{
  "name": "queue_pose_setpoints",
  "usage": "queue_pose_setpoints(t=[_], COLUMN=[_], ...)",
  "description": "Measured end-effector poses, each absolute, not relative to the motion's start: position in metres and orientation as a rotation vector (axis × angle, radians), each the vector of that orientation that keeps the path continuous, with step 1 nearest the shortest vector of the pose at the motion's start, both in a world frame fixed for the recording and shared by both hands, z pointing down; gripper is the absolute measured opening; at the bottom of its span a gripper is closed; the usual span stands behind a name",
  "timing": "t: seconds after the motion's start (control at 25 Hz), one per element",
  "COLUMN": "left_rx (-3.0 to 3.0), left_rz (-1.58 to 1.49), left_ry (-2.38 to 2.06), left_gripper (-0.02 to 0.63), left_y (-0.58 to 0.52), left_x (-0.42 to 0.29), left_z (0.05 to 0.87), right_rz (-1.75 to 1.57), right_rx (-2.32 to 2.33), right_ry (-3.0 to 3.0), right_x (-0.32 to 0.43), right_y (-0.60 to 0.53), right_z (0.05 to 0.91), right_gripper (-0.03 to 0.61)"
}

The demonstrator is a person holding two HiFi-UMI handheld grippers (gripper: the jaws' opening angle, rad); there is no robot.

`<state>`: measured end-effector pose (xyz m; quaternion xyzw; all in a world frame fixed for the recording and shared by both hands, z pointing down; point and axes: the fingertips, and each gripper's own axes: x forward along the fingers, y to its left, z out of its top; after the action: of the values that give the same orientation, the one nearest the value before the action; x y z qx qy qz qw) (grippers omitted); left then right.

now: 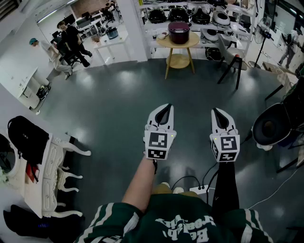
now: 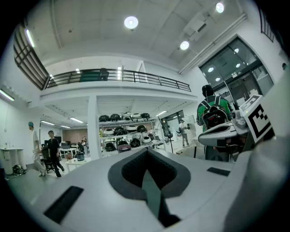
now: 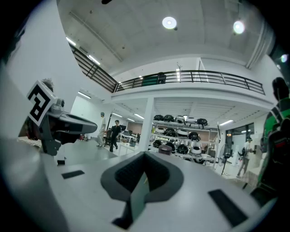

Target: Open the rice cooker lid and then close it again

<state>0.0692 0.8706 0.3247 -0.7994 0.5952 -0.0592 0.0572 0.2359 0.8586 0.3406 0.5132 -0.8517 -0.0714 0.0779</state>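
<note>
The dark maroon rice cooker (image 1: 179, 32) stands with its lid down on a round wooden table (image 1: 166, 42) far across the room. It also shows small in the left gripper view (image 2: 123, 147) and the right gripper view (image 3: 165, 148). My left gripper (image 1: 166, 107) and right gripper (image 1: 216, 112) are held side by side over the grey floor, pointing level toward the table, well short of it. Both are shut with nothing between the jaws. In its own view, the left gripper (image 2: 146, 154) has its jaws pressed together, and so does the right gripper (image 3: 145, 156).
Shelves (image 1: 190, 14) with several other cookers stand behind the table. A black chair (image 1: 232, 59) is to its right. Two people (image 1: 71, 40) are at the back left. A white ornate table (image 1: 52, 166) is at my left, a black round stand (image 1: 270, 126) at my right, and a power strip (image 1: 199, 190) by my feet.
</note>
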Motion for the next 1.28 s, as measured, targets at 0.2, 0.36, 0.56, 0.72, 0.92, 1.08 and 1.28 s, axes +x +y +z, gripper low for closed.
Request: queue_pose_setpoints(t=[0.2,0.36,0.56,0.72,0.92,1.08,1.28], left_rx=[-2.427,-2.416,-2.423,-2.425,-2.432,-2.454,-2.488], left_rz=[-0.174,-0.195,-0.191,-0.179,-0.172,-0.17,-0.181], left_ry=[1.801,1.801,1.801,1.809,1.815,1.824,1.811], left_gripper=[0.0,0.0,0.0,0.0,0.0,0.0,0.0], left_y=[0.879,0.874,0.852,0.821,0.759,0.697,0.611], left_x=[0.069,0.065,0.06,0.051,0.033,0.015,-0.008], left_z=[0.328,0.33,0.33,0.334,0.342,0.345,0.35], right_rz=[-0.22,-0.23,-0.217,-0.224,-0.228,-0.202,-0.165], right_rx=[1.525,1.505,1.531,1.531,1.533,1.559,1.595], right_ry=[-2.559,-2.592,-2.595,-2.593,-2.573,-2.555,-2.532], right_x=[0.233,0.229,0.229,0.223,0.208,0.194,0.175], right_y=[0.867,0.866,0.841,0.811,0.75,0.687,0.601], right_z=[0.343,0.343,0.342,0.345,0.352,0.352,0.353], right_gripper=[0.003,0.003,0.003,0.005,0.005,0.005,0.005])
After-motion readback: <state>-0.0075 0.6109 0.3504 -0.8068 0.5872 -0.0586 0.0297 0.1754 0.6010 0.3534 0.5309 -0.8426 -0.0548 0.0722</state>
